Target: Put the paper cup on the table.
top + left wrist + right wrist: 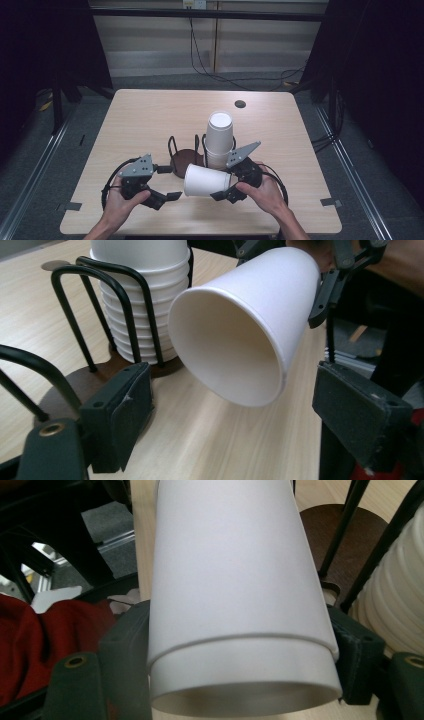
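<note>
The right hand-held gripper (pixel 224 192) was clamped on the base end of a white paper cup (pixel 206 180) that lay on its side in the air just above the worktop (pixel 145 115), mouth turned toward the left hand-held gripper (pixel 167 197). In the right gripper view the cup looked like two nested cups (pixel 240 630), one rim showing past the other. The left hand-held gripper stood released, its jaws apart with nothing between them, just short of the cup's open rim (pixel 225 350). Behind, the wire cup holder (pixel 187 152) carried a tall stack of cups (pixel 219 137) in one bay; the bay beside it, with its brown base, stood bare. So a cup seemed already off the stack, and what likely remained was for the left gripper to take the rim and pull the nested pair apart.
</note>
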A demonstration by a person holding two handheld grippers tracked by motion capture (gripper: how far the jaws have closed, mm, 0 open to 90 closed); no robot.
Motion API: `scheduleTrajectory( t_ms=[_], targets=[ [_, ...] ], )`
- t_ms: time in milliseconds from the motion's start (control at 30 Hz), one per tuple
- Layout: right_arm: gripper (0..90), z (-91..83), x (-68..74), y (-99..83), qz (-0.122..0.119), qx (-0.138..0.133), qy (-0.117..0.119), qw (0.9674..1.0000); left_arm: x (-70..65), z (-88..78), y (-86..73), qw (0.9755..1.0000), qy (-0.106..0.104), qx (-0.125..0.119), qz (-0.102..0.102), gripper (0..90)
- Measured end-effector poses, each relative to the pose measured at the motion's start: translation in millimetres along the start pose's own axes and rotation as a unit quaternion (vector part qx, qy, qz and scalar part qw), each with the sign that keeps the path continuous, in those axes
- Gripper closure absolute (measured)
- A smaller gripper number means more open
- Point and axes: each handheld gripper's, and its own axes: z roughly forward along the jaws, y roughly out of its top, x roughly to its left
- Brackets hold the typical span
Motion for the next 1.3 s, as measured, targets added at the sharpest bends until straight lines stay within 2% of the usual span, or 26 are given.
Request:
scheduleTrajectory(
  t_ms=[33,200,233,267,300,333,367,433,567,667,700,933,1033,1100,1200,1233,1300],
  targets=[
    [24.6,-0.4,0.1,0.1,0.002,-0.001,-0.011,0.9999,0.6,0.1,-0.3,1.0,-0.003,-0.002,-0.002,16.2],
    [24.6,-1.5,0.4,0.7,0.001,-0.014,-0.009,0.9999,3.4,0.2,-2.1,0.9998,-0.009,-0.016,-0.01,16.2],
    [24.6,-2.7,0.3,0.8,0.001,-0.026,-0.008,0.9996,3.9,0.3,-2.6,0.9996,-0.012,-0.022,-0.013,16.2],
    [24.6,-2.7,0.3,0.8,0.001,-0.026,-0.008,0.9996,3.9,0.3,-2.6,0.9996,-0.012,-0.022,-0.013,16.2],
    [24.6,-4.5,-0.3,0.1,0.001,-0.041,-0.003,0.9992,4.4,-0.3,-2.7,0.9994,-0.015,-0.026,-0.013,16.1],
    [24.6,-4.5,-0.3,0.1,0.001,-0.041,-0.003,0.9992,4.7,-0.8,-2.7,0.9993,-0.019,-0.03,-0.013,16.1],
    [24.6,-6.1,-0.5,-0.9,0.003,-0.059,0.001,0.9982,3.6,-1.9,-2.5,0.999,-0.023,-0.037,-0.012,15.8],
    [24.6,-7.0,-0.6,-1.3,-0.002,-0.07,0.006,0.9975,2.8,-2.7,-2.1,0.9988,-0.022,-0.043,-0.006,15.8],
    [24.6,-5.8,1.4,-1.3,-0.011,-0.082,0.021,0.9963,0.5,-3.4,-1.6,0.9983,-0.029,-0.05,-0.003,15.8],
    [24.7,-4.6,2.5,-1.1,-0.016,-0.083,0.016,0.9963,-0.8,-3.1,-1.6,0.9981,-0.035,-0.051,-0.001,15.9],
    [24.7,-3.8,2.3,-2.0,-0.018,-0.094,0.016,0.9953,-2.3,-2.4,-1.7,0.9979,-0.034,-0.056,0.004,15.8],
    [24.8,1.9,2.5,-3.2,-0.025,-0.098,0.04,0.994,-3.9,1.5,-2.5,0.997,-0.037,-0.069,0.002,15.8],
    [24.9,3.3,4.2,-1.8,-0.033,-0.106,0.055,0.9923,-2.4,1.8,-3.0,0.9967,-0.025,-0.077,0.002,15.6],
    [25.0,3.6,5.2,-1.4,-0.039,-0.109,0.061,0.9914,-2.7,3.0,-3.1,0.9964,-0.025,-0.081,0.002,10.8],
    [25.1,4.3,5.6,-1.1,-0.04,-0.107,0.061,0.9916,-4.8,3.7,-2.6,0.9966,-0.022,-0.08,0.006,10.5],
    [25.0,4.7,6.2,-1.1,-0.041,-0.109,0.068,0.9909,-6.4,5.4,-1.6,0.9963,-0.031,-0.079,0.013,11.8],
    [25.1,4.9,6.7,-0.8,-0.044,-0.106,0.067,0.9911,-7.5,6.7,-1.4,0.9962,-0.031,-0.081,0.013,11.0]
  ],
)
